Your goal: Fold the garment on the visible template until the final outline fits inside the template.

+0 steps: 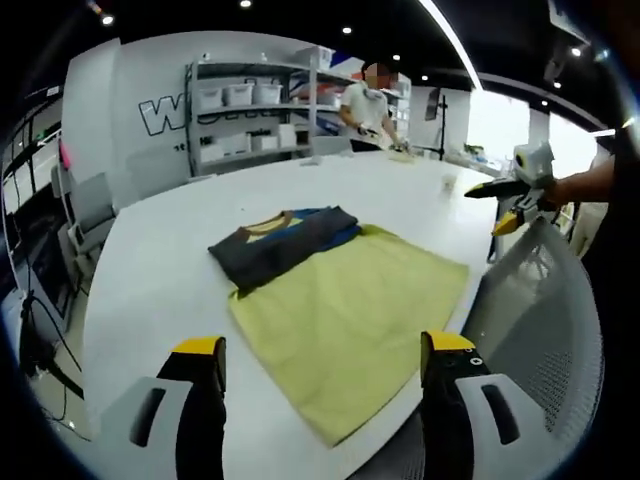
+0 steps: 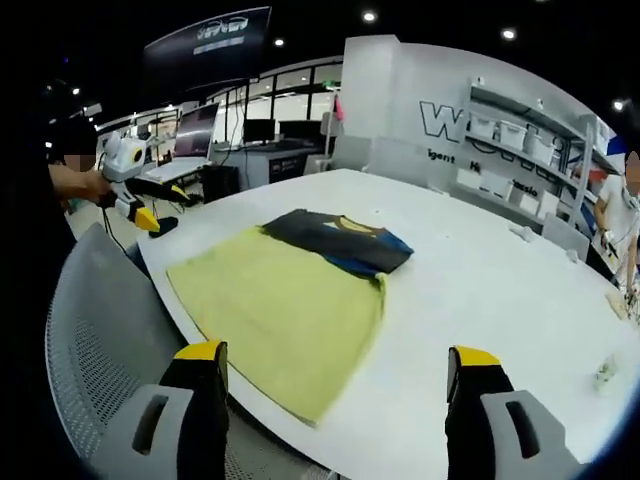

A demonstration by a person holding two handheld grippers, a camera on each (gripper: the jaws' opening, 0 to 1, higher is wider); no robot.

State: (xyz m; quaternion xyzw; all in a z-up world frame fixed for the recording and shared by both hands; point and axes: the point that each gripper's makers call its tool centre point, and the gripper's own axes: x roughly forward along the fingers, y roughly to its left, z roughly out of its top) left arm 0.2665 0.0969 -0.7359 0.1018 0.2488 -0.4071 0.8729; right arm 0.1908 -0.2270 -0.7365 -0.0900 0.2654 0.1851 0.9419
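Observation:
A dark folded garment (image 1: 285, 240) with blue and yellow trim lies on the far end of a yellow-green template (image 1: 345, 310) on the white table (image 1: 180, 270). My left gripper (image 1: 322, 345) hovers open above the template's near edge, with nothing between its jaws. My right gripper (image 1: 495, 208) is held by a hand off to the right, over the table's edge. In the right gripper view, the garment (image 2: 340, 240) sits on the template (image 2: 275, 300). There my right gripper (image 2: 338, 352) is open and empty, and the left gripper (image 2: 158, 205) is at the far left.
A grey mesh chair back (image 1: 540, 320) (image 2: 90, 340) stands at the near table edge between me and the template. A person (image 1: 365, 105) works at the table's far end. Shelves with white bins (image 1: 240, 120) line the back wall. Small items (image 2: 605, 375) lie on the table.

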